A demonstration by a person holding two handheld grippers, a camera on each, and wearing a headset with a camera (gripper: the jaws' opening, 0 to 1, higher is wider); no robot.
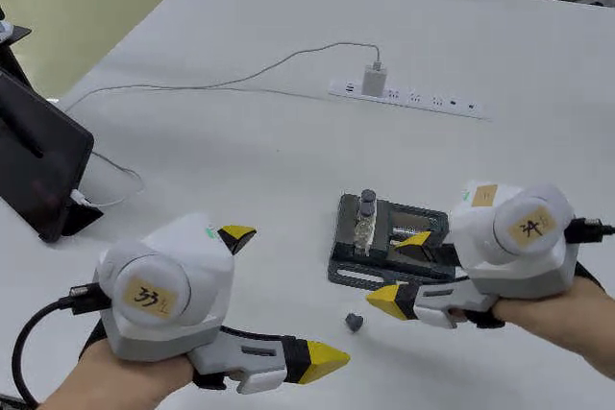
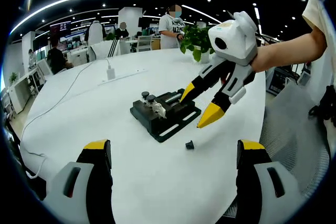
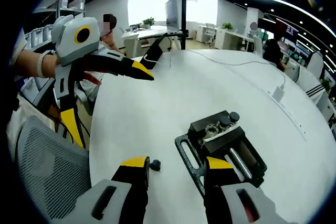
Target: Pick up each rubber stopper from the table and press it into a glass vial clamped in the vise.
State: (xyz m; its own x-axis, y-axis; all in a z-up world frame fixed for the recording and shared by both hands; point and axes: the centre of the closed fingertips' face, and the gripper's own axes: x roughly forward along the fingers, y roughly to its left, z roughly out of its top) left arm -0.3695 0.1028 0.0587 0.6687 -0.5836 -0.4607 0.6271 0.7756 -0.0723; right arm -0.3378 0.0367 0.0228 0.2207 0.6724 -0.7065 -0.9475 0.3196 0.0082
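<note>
The left gripper (image 1: 282, 297) hangs low over the near edge of the white desk (image 1: 240, 151), its fingers (image 2: 97, 153) spread wide with nothing between them. The right gripper (image 1: 400, 269) hovers at the near side of the black vise (image 1: 346, 266). Its fingers (image 3: 135, 163) are also wide apart and empty.

One small dark rubber stopper (image 1: 355, 322) lies on the desk in front of the vise, between the two grippers and close to the right gripper's lower fingertip (in the right gripper view it sits just beside one yellow tip; whether they touch I cannot tell). Two vials (image 3: 224, 121) stand upright in the vise, both with dark tops.

Farther back, a white power strip (image 1: 413, 98) holds a charger (image 1: 374, 77). Its cable (image 1: 173, 86) runs left toward a dark tablet (image 1: 38, 160).
</note>
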